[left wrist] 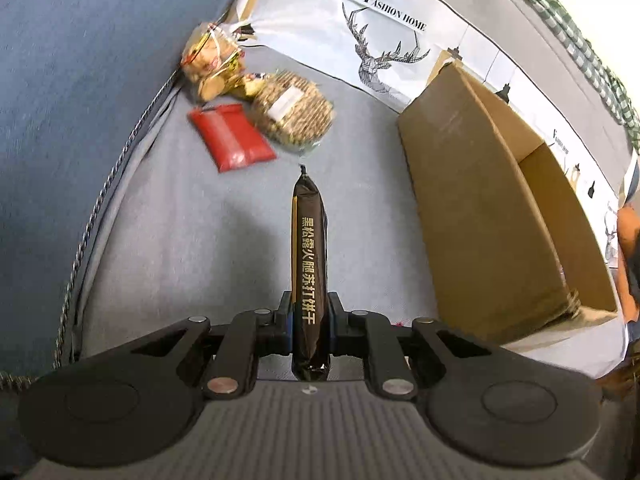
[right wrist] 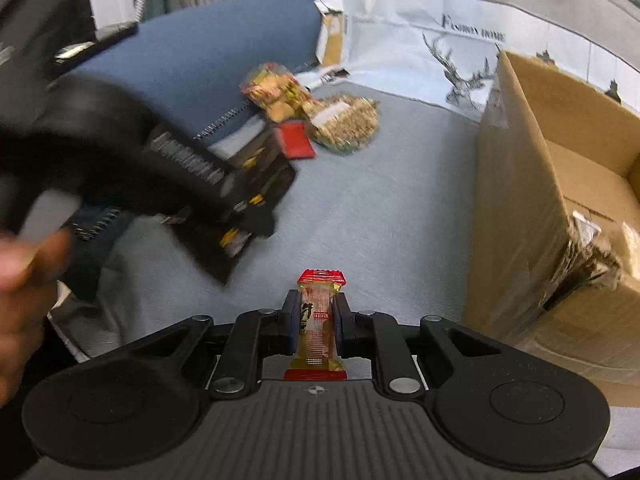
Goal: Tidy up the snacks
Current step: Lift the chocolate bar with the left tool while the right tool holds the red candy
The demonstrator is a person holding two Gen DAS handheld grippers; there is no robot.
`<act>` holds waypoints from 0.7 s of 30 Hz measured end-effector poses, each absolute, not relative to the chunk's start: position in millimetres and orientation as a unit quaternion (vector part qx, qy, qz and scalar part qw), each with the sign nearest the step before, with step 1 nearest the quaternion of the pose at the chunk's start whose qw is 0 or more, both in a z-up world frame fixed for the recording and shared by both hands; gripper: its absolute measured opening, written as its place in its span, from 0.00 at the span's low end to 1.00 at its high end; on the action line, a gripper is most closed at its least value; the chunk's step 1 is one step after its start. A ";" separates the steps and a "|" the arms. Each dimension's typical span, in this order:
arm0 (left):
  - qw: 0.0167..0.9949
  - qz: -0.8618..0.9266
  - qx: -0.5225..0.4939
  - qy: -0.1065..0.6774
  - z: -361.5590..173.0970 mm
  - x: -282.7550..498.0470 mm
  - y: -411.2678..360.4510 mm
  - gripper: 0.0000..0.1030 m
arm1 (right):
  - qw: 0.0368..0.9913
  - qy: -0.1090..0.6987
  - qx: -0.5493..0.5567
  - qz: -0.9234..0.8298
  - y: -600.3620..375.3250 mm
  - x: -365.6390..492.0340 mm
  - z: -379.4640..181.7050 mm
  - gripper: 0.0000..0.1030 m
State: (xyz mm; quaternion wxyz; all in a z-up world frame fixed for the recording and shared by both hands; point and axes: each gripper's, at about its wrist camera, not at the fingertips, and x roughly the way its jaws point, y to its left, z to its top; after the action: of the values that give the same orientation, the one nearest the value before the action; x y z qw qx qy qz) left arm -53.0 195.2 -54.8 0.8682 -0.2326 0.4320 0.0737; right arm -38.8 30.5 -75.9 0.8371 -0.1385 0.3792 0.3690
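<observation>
**Both grippers loaded, snacks in transit beside the open carton**

**Grip state.** The left gripper (left wrist: 310, 312) is closed nearly all the way on a long black biscuit pack (left wrist: 309, 248) with gold lettering. The pack stands edge-on between the pads and projects well forward of them. The right gripper (right wrist: 316, 316) is likewise closed to a narrow gap on a small red-and-gold snack bar (right wrist: 318, 316), which is clamped at mid-length with both crimped ends free.

**Location of task items.** The cardboard box (left wrist: 480, 208) stands open to the right of both grippers. Three loose snacks remain in a cluster on the grey fabric surface (left wrist: 200, 220): a flat red packet (left wrist: 232, 140), a clear bag of mixed nuts (left wrist: 294, 110) and a gold-tied bag of cookies (left wrist: 212, 64).

**Hazards.**
- The black pack is held near one end only. Its overhang can pivot or slide in the pads, since the film looks glossy and slick.
- The box wall is high. A low approach could strike the rim and knock an item loose.
- In the right wrist view the left gripper appears close and blurred; crossing paths at the box opening could cause a collision.

**Materials.** The box is matte corrugated board, rigid. The film wrappers are thin and crushable. The surface is a soft weave, so a drop onto it would be cushioned.
</observation>
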 end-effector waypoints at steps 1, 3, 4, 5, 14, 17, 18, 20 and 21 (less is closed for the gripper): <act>0.869 0.072 -0.233 0.431 -57.9 -53.5 193.7 0.16 | 0.836 0.386 -0.134 0.366 30.5 -36.0 -78.2 0.16; 0.869 0.070 -0.228 0.433 -63.6 -55.4 198.7 0.16 | 0.836 0.389 -0.130 0.364 30.2 -33.8 -80.7 0.16; 0.868 0.071 -0.227 0.436 -65.7 -53.7 199.4 0.17 | 0.837 0.386 -0.130 0.364 30.5 -33.3 -80.8 0.16; 0.866 0.076 -0.227 0.438 -67.2 -52.8 200.8 0.17 | 0.837 0.385 -0.131 0.366 31.3 -33.2 -81.0 0.16; 0.878 0.131 -0.228 0.400 -56.8 -76.2 208.0 0.52 | 0.834 0.397 -0.138 0.358 35.7 -32.1 -90.4 0.17; 0.884 0.131 -0.196 0.403 -53.7 -79.0 197.4 0.63 | 0.832 0.402 -0.142 0.355 37.0 -30.2 -93.9 0.17; 0.885 0.129 -0.182 0.409 -53.9 -77.9 192.7 0.64 | 0.832 0.403 -0.142 0.355 37.2 -29.9 -94.4 0.17; 0.885 0.126 -0.155 0.420 -56.2 -74.7 183.5 0.66 | 0.832 0.404 -0.144 0.353 37.5 -29.1 -95.4 0.17; 0.884 0.125 -0.141 0.427 -58.4 -72.4 179.2 0.66 | 0.831 0.406 -0.143 0.352 37.6 -28.5 -96.0 0.17</act>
State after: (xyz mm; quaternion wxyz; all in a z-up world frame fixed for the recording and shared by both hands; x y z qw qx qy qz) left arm -72.4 179.2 -58.4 0.8843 -0.1411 0.4271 0.1255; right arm -28.5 37.6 -96.0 0.8314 -0.1430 0.4058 0.3516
